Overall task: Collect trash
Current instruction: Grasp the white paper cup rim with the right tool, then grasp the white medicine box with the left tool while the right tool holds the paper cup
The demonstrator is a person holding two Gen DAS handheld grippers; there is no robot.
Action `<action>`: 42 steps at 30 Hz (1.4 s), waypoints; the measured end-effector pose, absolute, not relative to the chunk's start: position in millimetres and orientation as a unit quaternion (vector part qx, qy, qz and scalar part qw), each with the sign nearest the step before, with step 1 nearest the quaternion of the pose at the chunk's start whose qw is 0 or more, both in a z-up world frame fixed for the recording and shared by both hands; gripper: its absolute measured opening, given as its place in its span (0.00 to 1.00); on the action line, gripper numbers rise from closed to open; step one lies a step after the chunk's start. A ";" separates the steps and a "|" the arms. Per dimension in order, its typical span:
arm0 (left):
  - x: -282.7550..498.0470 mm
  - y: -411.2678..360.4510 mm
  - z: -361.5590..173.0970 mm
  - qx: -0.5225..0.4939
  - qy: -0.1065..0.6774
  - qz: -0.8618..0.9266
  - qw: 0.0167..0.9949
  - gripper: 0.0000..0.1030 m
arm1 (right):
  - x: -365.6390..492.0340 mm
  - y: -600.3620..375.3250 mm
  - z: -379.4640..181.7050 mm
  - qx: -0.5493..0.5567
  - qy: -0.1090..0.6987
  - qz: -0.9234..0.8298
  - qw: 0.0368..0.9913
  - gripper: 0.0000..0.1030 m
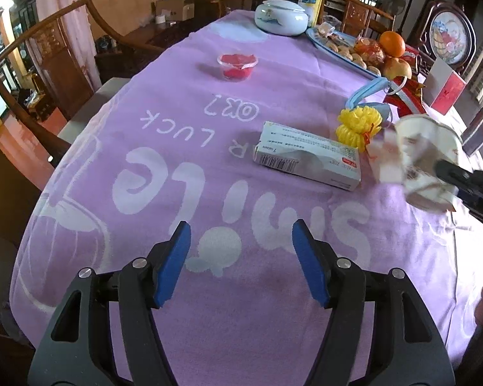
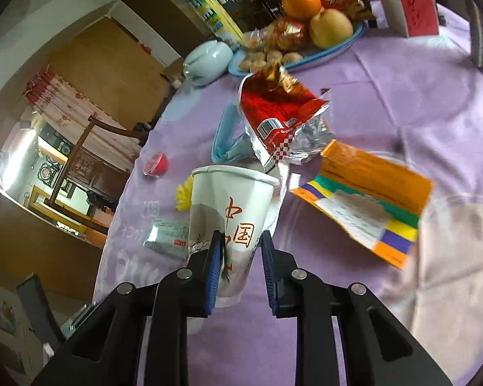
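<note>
Right gripper (image 2: 240,241) is pinching a white paper cup (image 2: 228,212), its smooth wall crumpling between blue pads, lifted above the purple tablecloth (image 2: 402,103). Left gripper (image 1: 240,236) is hanging wide apart, empty. Crinkled red foil wrapper (image 2: 280,119) and orange card sleeve (image 2: 367,206) are lying nearby.

Matt purple cloth tablecloth (image 1: 273,289), paper cup (image 2: 228,212) w/ smooth finish, crinkly glossy foil wrapper (image 2: 283,119).

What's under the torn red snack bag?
A blue face mask pokes out from under the red snack bag, lying on the purple tablecloth. The bag hides the rest of the mask.
</note>
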State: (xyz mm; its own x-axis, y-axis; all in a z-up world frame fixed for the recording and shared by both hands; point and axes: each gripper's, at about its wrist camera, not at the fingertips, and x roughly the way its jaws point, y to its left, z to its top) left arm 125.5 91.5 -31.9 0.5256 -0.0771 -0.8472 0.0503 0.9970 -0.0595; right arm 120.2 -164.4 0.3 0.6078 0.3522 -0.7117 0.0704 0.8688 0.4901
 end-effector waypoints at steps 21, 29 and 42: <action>158.7 30.7 -28.9 0.027 0.491 -0.054 0.869 0.65 | 52.2 -195.0 0.9 0.171 0.428 0.068 0.885 0.24; 179.2 9.6 -42.2 0.073 0.488 -0.053 0.868 0.70 | 42.9 -201.9 -8.3 0.171 0.441 0.066 0.879 0.24; 191.4 -4.5 -41.6 0.083 0.486 -0.077 0.867 0.80 | 45.1 -207.1 -12.2 0.176 0.445 0.068 0.876 0.24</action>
